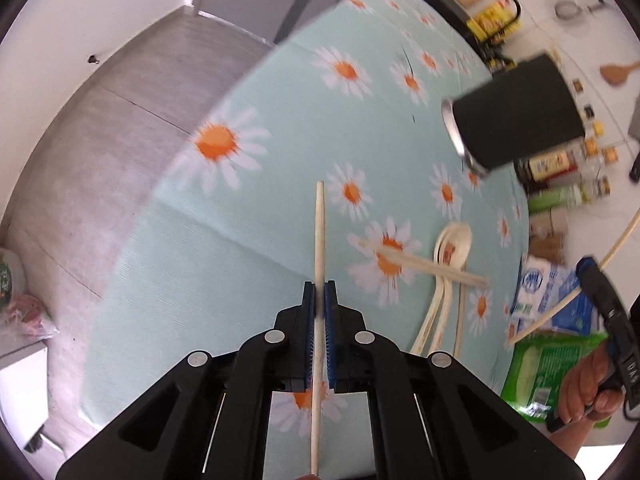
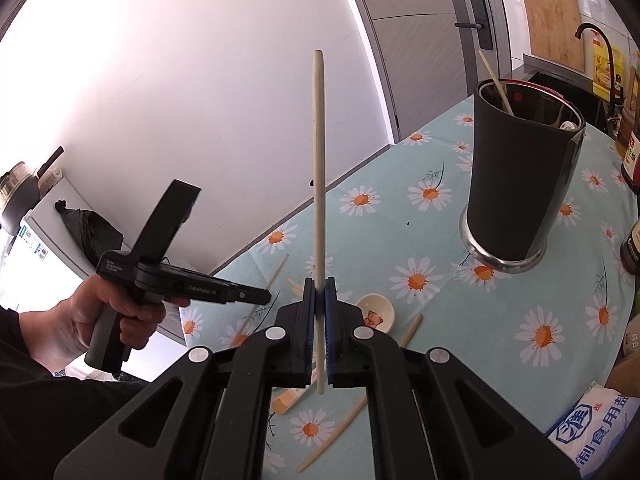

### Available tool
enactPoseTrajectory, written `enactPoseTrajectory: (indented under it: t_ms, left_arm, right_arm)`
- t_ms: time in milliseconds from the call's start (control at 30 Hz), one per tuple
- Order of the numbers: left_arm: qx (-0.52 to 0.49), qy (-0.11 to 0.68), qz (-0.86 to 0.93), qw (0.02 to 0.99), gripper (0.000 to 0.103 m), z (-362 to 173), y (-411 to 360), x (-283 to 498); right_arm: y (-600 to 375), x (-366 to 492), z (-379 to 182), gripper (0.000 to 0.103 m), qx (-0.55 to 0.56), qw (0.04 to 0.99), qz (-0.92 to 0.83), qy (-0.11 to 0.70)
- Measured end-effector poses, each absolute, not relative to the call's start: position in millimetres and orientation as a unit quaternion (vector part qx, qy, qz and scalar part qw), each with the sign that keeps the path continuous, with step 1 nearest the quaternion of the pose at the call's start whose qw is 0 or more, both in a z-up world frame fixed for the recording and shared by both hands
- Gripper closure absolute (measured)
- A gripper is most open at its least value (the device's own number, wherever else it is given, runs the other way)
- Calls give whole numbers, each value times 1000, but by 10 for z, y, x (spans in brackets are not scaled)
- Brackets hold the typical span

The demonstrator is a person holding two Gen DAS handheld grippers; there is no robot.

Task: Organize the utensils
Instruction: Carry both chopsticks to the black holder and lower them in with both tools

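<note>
While my left gripper (image 1: 320, 300) and right gripper (image 2: 319, 296) each pinch one chopstick (image 1: 319, 240), the holder (image 2: 520, 184) has few utensils, and spoons (image 1: 450, 248) plus loose chopsticks (image 1: 424, 266) remain on the tablecloth (image 1: 260, 220).

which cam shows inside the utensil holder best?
Right wrist view. The black utensil holder stands upright with its open top facing the camera, one chopstick leaning inside. The left wrist view shows only its blurred side and metal base, no opening.
</note>
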State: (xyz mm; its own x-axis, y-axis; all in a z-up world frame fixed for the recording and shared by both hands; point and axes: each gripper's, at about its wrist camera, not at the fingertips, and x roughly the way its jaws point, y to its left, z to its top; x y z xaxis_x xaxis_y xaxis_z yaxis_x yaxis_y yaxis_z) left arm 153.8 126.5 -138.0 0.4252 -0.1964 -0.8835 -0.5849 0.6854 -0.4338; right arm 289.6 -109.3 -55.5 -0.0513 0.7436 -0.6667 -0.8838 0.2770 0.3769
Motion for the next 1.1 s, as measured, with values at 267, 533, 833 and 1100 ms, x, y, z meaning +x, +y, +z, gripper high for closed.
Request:
enactPoseTrajectory:
  t_ms: [267,533,833,1100]
  left_arm:
    - [-351,460,114,808,99,-798,1305,1670]
    - [-263,355,41,896,99,83,982,2022]
    - [-166,246,-32,954,99,765,538,2580]
    - [-112,158,-57,979,99,1052,316,2905]
  right_arm:
    - [-1122,3032,-416,98,-68,708,578,399]
    - [-1311,3256,-145,98,-13,763,537,358]
    - [-1487,3506,310,98,19,828,486,279]
    - [-1507,3770,535,98,50,853,461,241]
